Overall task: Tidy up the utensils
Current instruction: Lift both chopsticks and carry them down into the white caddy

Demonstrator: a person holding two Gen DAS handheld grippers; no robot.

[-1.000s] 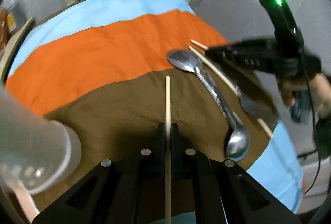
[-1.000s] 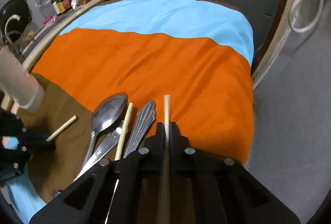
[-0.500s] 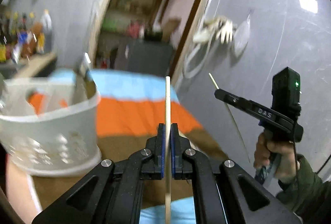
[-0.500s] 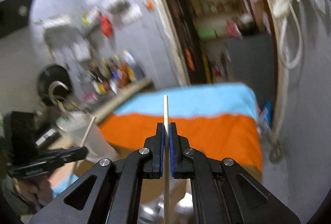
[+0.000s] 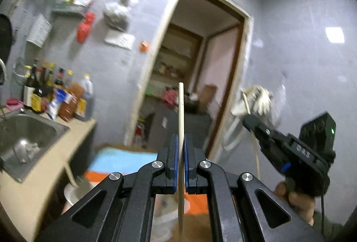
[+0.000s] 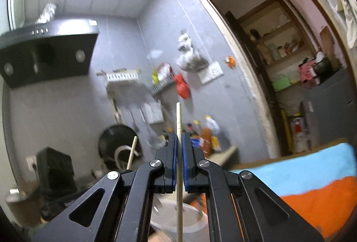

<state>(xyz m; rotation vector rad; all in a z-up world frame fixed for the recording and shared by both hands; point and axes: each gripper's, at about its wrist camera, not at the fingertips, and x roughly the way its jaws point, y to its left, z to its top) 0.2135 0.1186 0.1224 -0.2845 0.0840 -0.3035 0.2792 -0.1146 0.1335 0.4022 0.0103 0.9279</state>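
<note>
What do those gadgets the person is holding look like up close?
Each gripper is matte black, with two angular fingers, cut-out openings, silver round bolts and blue pads lining the inner faces: the left gripper and the right gripper match. From the side, the right one carries white lettering, a boxy black camera with a green light, and a black cable. The hand under it wears a dark green sleeve.
</note>
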